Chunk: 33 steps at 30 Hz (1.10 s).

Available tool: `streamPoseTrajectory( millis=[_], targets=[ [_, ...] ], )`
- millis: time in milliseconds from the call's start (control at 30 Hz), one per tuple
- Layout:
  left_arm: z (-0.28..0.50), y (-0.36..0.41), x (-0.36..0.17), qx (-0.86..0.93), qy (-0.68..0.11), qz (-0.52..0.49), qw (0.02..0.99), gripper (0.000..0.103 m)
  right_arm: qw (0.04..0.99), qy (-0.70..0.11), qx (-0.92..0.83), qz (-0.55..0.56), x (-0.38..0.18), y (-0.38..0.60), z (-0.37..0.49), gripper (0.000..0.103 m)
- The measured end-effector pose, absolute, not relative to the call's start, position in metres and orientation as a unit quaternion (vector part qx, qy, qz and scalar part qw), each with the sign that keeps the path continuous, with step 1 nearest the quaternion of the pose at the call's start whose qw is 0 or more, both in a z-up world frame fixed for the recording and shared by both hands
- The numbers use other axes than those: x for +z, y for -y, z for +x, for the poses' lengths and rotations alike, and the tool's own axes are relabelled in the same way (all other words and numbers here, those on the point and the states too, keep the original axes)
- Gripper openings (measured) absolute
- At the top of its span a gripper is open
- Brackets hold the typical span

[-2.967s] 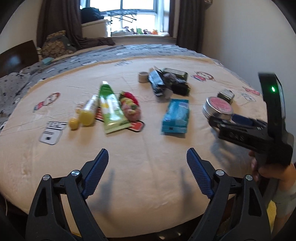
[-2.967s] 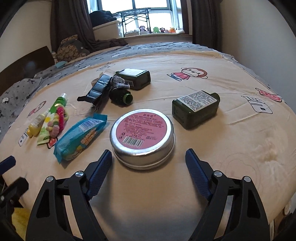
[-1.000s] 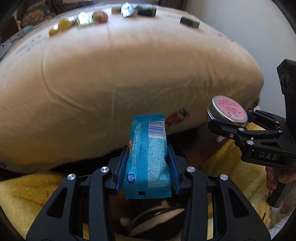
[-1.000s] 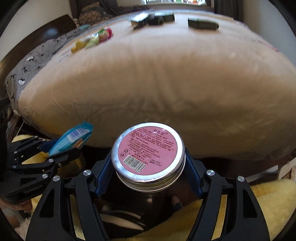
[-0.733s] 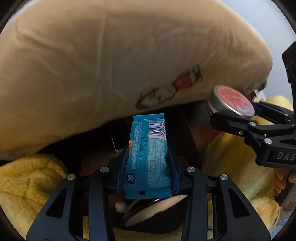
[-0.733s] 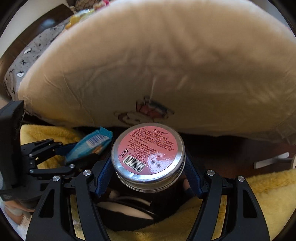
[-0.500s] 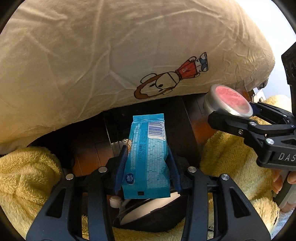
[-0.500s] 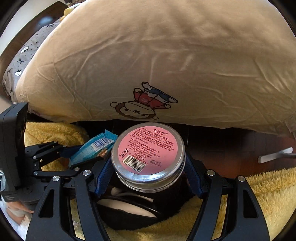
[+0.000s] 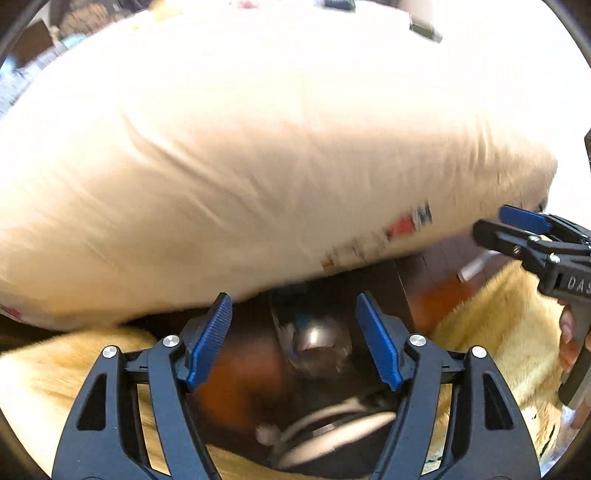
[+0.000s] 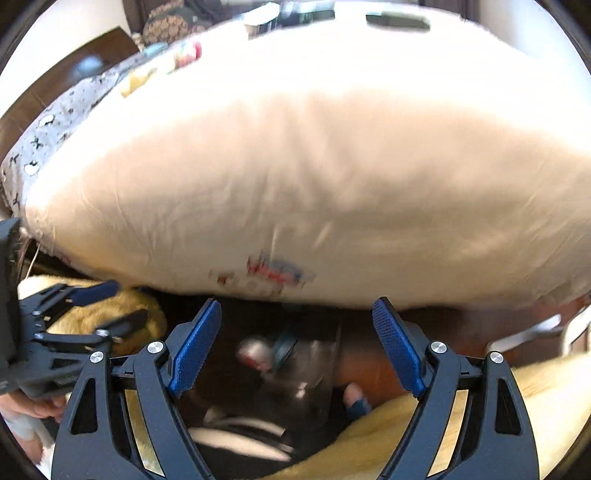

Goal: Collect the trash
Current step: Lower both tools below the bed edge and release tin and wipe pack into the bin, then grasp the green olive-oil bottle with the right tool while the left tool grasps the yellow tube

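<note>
My left gripper (image 9: 293, 314) hangs over a dark bin (image 9: 343, 373) at the foot of the bed; its jaws are opening with nothing between the blue pads. My right gripper (image 10: 295, 314) is beside it over the same bin, jaws also opening and empty. Below them, blurred, lie the pink-lidded round tin (image 10: 253, 354) and the blue snack packet (image 10: 282, 347). In the left wrist view the tin (image 9: 314, 341) shows as a silver blur. Each view catches the other tool: the right gripper (image 9: 509, 227) at the right edge, the left gripper (image 10: 125, 301) at the left edge.
The bed's beige cover (image 10: 314, 166) bulges over the bin. Far up on it lie a green bottle (image 10: 397, 20) and several colourful items (image 10: 184, 53). A yellow fluffy rug (image 9: 491, 321) lies around the bin. A person's hand (image 9: 569, 332) holds the right tool.
Both grippers let go: the blue packet left the left jaws and the tin left the right jaws, and both now lie in the bin below. Both views have swung upward along the bed.
</note>
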<state>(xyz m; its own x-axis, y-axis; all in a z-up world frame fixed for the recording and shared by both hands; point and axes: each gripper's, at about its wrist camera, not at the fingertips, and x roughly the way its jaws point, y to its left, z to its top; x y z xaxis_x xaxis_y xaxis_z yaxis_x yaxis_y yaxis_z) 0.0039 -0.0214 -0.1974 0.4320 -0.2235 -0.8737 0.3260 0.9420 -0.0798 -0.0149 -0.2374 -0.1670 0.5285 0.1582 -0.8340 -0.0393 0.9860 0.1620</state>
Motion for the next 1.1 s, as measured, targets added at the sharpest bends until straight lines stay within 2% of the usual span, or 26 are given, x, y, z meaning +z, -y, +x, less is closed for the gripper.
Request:
streamPoseTrajectory(
  millis=[200, 400, 767, 1100],
  targets=[
    [0.02, 0.001, -0.147, -0.139, -0.442, 0.034, 0.886, 0.071, 0.911, -0.412, 0.024, 0.031, -0.115, 0.256, 0.007, 0.085],
    [0.061, 0.002, -0.116, -0.132, -0.412, 0.025, 0.901, 0.071, 0.925, -0.377, -0.001, 0.04, -0.092, 0.28, 0.056, 0.088],
    [0.157, -0.012, -0.097, -0.089, -0.378, 0.03, 0.921, 0.073, 0.924, -0.374, -0.052, 0.062, -0.093, 0.313, 0.157, 0.088],
    [0.212, -0.05, -0.088, -0.045, -0.378, 0.005, 0.925, 0.072, 0.914, -0.396, -0.065, 0.062, -0.108, 0.318, 0.194, 0.088]
  ],
)
